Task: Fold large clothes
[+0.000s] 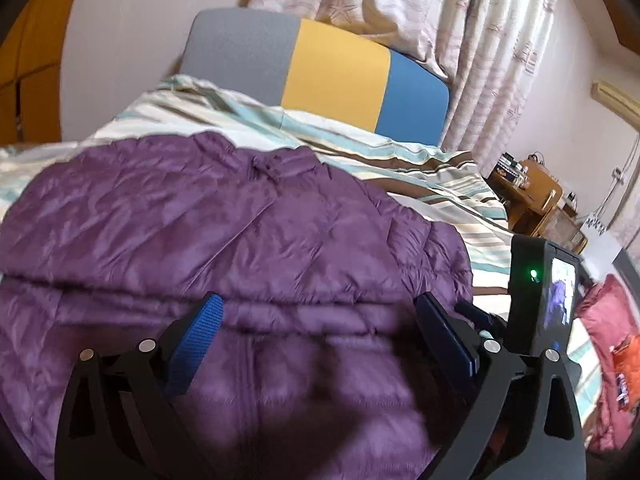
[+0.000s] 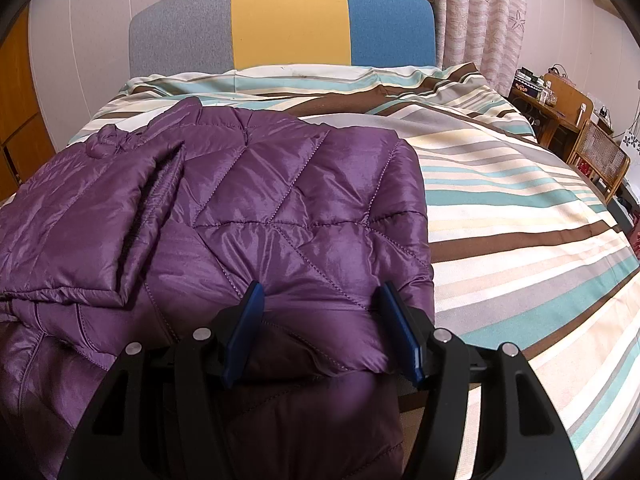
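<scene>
A purple quilted puffer jacket (image 2: 280, 200) lies on the striped bed, its sides folded in over the body. It fills the left wrist view (image 1: 200, 232) too. My left gripper (image 1: 320, 308) is open, its blue pads spread wide just above a horizontal fold of the jacket near its near end. My right gripper (image 2: 320, 296) is open, its jaws standing either side of the jacket's near right part, with fabric bulging between them but not pinched. The right gripper's body (image 1: 540, 292) shows at the right of the left wrist view.
The bed has a striped cover (image 2: 500, 200) and a grey, yellow and blue headboard (image 2: 288, 20). Curtains (image 2: 480, 12) hang behind it. A wooden desk and chair (image 2: 580, 128) stand at the right. Red and orange clothes (image 1: 612, 360) lie at the bed's right edge.
</scene>
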`<state>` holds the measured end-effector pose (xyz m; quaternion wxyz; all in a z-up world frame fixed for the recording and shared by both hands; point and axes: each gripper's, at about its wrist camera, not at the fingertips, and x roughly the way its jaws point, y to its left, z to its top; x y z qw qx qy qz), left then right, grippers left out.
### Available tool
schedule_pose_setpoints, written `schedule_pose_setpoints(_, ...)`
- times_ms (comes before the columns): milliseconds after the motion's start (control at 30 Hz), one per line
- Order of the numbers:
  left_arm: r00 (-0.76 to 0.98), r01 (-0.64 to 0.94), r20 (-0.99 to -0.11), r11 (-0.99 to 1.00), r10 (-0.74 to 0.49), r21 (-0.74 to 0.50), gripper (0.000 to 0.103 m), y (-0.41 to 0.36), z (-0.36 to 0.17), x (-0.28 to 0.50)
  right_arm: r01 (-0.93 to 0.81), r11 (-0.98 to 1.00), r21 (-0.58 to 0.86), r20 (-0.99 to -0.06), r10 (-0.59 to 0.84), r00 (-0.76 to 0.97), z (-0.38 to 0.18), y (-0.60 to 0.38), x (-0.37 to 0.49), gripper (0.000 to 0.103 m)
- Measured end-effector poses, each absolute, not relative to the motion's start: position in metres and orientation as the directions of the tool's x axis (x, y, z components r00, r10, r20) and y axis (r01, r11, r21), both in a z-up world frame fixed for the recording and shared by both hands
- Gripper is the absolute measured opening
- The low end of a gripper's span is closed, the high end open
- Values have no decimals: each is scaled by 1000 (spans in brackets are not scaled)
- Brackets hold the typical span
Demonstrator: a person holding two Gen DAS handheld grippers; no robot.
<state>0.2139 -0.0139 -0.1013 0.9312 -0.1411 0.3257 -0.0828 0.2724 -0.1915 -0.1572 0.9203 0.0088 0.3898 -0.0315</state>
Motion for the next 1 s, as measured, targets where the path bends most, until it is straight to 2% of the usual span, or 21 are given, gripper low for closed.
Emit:
schedule_pose_setpoints(133, 779, -55, -596, 925, -195, -375, 97, 22, -101, 208, 52, 998, 26, -713, -18, 701, -156, -194, 272, 65)
schedule_pose_setpoints(200, 776, -135, -614, 914, -142, -383, 97, 46, -99, 208, 38, 997, 60, -706, 15, 708, -154, -197, 271, 77)
schedule_pose_setpoints(233, 776, -170, -621, 910, -114, -378, 97, 58, -97, 208, 30, 997, 68, -702, 26, 712, -151, -197, 270, 79)
schedule_pose_setpoints(367, 777, -278, -629, 896, -1, -345, 96, 104, -85, 211, -17, 999, 41, -652, 40, 757, -128, -185, 259, 80)
schedule_pose_setpoints(533, 728, -353, -673, 913, 132, -203, 95, 137, -80, 236, -180, 983, 45, -549, 175, 817, -85, -140, 250, 73)
schedule_pose_setpoints(633, 699, -338, -700, 931, 149, -140, 87, 142, -86, 255, -278, 960, 39, -585, 248, 772, -80, -102, 269, 63)
schedule_pose_setpoints(700, 681, -332, -716, 937, 156, -111, 87, 145, -93, 264, -293, 955, 54, -619, 262, 740, -87, -85, 287, 55)
schedule_pose_setpoints(867, 650, -337, -740, 938, 174, -75, 83, 152, -118, 277, -229, 966, 121, -683, 248, 687, -117, -83, 315, 54)
schedule_pose_setpoints(1000, 646, -340, -738, 939, 194, -51, 84, 158, -132, 283, -234, 963, 135, -689, 261, 676, -138, -83, 320, 55)
